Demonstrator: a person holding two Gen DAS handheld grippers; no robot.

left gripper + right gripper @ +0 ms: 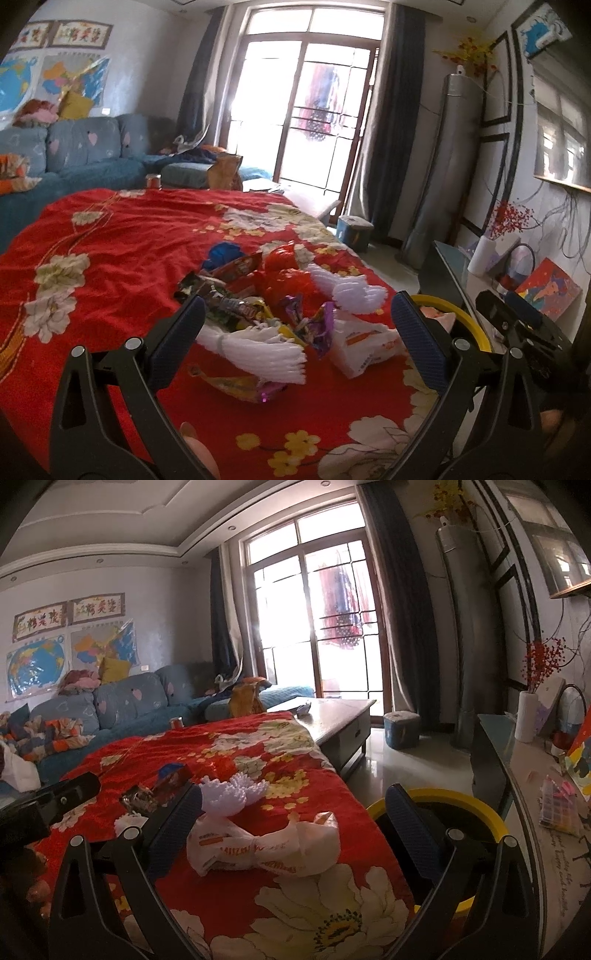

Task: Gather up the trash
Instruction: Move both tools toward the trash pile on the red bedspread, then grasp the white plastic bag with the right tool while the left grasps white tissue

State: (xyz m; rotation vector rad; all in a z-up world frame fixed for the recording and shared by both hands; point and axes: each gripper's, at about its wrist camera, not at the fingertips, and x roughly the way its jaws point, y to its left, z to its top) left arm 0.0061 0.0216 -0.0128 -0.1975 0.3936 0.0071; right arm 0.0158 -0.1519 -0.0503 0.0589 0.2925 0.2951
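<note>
A pile of trash lies on the red flowered cloth [122,236]: snack wrappers [236,306], a red plastic bag [284,273], white foam fruit nets [258,350] and a white knotted plastic bag [365,347]. My left gripper [297,332] is open and empty, just above and before the pile. My right gripper [291,825] is open and empty over the white knotted bag [266,845]; foam nets [232,794] lie beyond it. A yellow-rimmed bin [461,808] stands at the table's right edge, also in the left wrist view [461,314].
A blue sofa [81,151] with clutter runs along the left wall. A coffee table [336,720] and a small blue stool [400,729] stand towards the window. A glass-topped cabinet [532,794] with a white vase [526,720] lines the right wall.
</note>
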